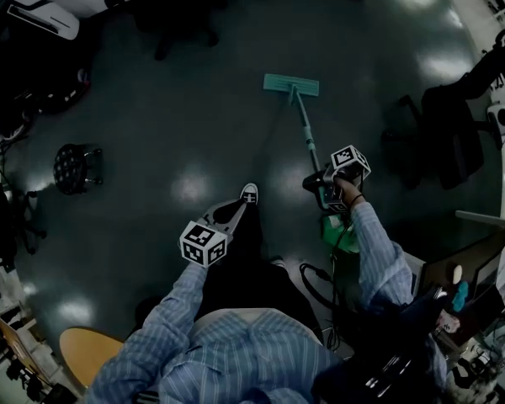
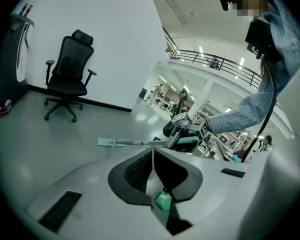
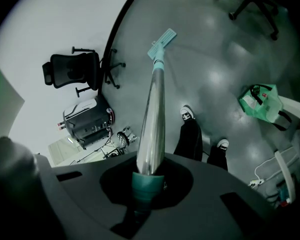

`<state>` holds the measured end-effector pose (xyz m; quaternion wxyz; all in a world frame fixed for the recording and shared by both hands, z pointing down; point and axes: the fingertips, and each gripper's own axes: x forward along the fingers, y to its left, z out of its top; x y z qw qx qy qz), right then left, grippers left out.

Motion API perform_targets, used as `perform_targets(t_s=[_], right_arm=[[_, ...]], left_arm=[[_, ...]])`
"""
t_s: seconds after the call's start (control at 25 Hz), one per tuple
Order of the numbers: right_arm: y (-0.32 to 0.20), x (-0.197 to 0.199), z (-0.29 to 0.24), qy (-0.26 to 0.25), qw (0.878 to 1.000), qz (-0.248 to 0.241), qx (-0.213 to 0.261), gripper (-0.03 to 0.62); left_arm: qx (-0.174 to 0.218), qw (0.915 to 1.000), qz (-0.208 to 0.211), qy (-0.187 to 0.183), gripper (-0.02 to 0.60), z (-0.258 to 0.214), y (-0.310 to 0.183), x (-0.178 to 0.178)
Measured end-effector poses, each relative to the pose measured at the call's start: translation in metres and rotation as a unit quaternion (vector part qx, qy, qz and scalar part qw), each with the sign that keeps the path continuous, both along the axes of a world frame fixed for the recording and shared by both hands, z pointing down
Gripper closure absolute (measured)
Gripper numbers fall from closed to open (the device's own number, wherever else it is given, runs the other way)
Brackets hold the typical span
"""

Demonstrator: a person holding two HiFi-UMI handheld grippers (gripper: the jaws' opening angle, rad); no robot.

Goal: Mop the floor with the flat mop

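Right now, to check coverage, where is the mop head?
In the head view the mop head lies on the floor ahead, right of centre, beyond the shoe.

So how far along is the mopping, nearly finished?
Hard to say. Done: the right gripper is closed on the mop handle, and the mop head lies flat on the floor ahead. In hand: a one-handed hold; the left gripper is shut, empty and off the handle. Left: the mopping itself, as far as shows. The floor shines evenly, with no wet trail marking covered ground.
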<state>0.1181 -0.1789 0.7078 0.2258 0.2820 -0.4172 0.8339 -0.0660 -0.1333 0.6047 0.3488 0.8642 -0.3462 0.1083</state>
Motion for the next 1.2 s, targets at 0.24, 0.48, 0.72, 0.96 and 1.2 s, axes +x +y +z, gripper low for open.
perform_targets(t_s=[0.24, 0.48, 0.72, 0.96, 1.2], right_arm=[[0.098, -0.002, -0.024, -0.010, 1.000, 0.006, -0.009, 0.585], [0.193, -0.003, -0.034, -0.021, 1.000, 0.018, -0.011, 0.585], [0.292, 0.011, -0.030, -0.026, 1.000, 0.004, -0.012, 0.585], [0.382, 0.022, -0.035, -0.025, 1.000, -0.008, -0.015, 0.585], [0.455, 0.035, -0.052, -0.030, 0.999, -0.024, -0.029, 0.583]], left_arm=[[0.019, 0.9997, 0.012, -0.001, 0.566, -0.029, 0.047, 0.013], [0.044, 0.9990, 0.011, 0.001, 0.566, -0.046, 0.097, 0.023], [0.071, 0.9973, 0.022, 0.005, 0.566, -0.060, 0.160, 0.055], [0.075, 0.9971, 0.011, 0.013, 0.566, -0.071, 0.229, 0.066], [0.064, 0.9979, 0.010, 0.006, 0.566, -0.077, 0.277, 0.070]])
